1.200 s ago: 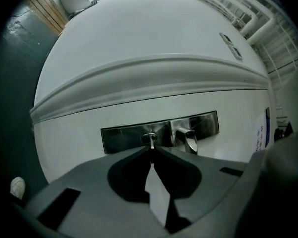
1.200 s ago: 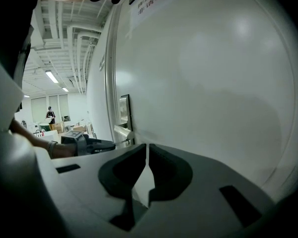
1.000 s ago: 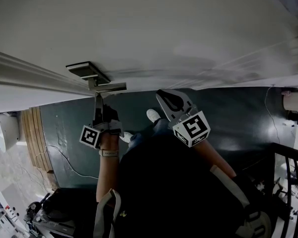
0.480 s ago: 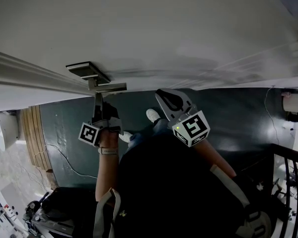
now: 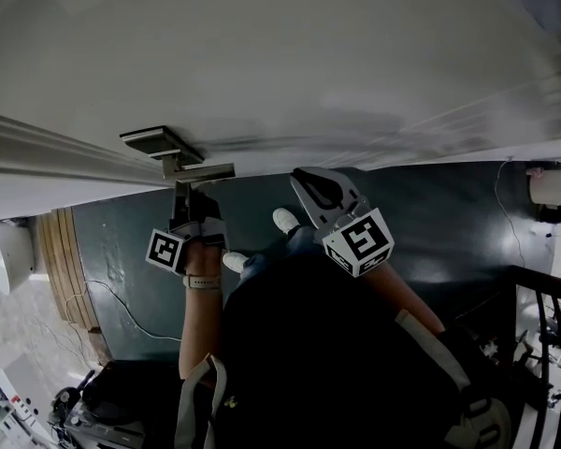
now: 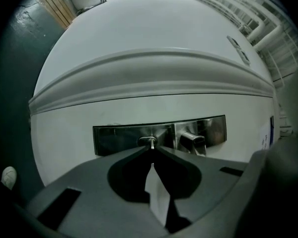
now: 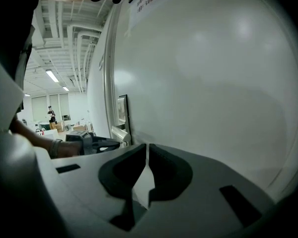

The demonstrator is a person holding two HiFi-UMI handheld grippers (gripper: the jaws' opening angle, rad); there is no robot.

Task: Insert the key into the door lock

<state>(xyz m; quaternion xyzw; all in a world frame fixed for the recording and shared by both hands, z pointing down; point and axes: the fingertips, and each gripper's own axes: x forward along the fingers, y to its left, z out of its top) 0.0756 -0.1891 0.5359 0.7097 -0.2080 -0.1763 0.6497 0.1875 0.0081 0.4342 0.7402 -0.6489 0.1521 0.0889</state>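
Head view: a person stands at a white door, a gripper in each hand. The left gripper points up under the steel door handle, just below the lock plate. The key cannot be made out from here. The right gripper hangs apart to the right, just off the door, above a dark green floor. The person's dark clothing fills the lower frame and covers most of both arms. A wristwatch shows on the left wrist.

Left gripper view: the left gripper is pressed together on the key, pinching it at the very tips. Only a short metal stub shows, its end meeting the round keyhole in the lock plate. How deep the key sits cannot be told. The door handle juts out just right of the keyhole.

Right gripper view: the right gripper is pressed together with nothing in it, facing the bare door. At far left, small and dim, the left gripper reaches to the door handle, and the key is too small to see.
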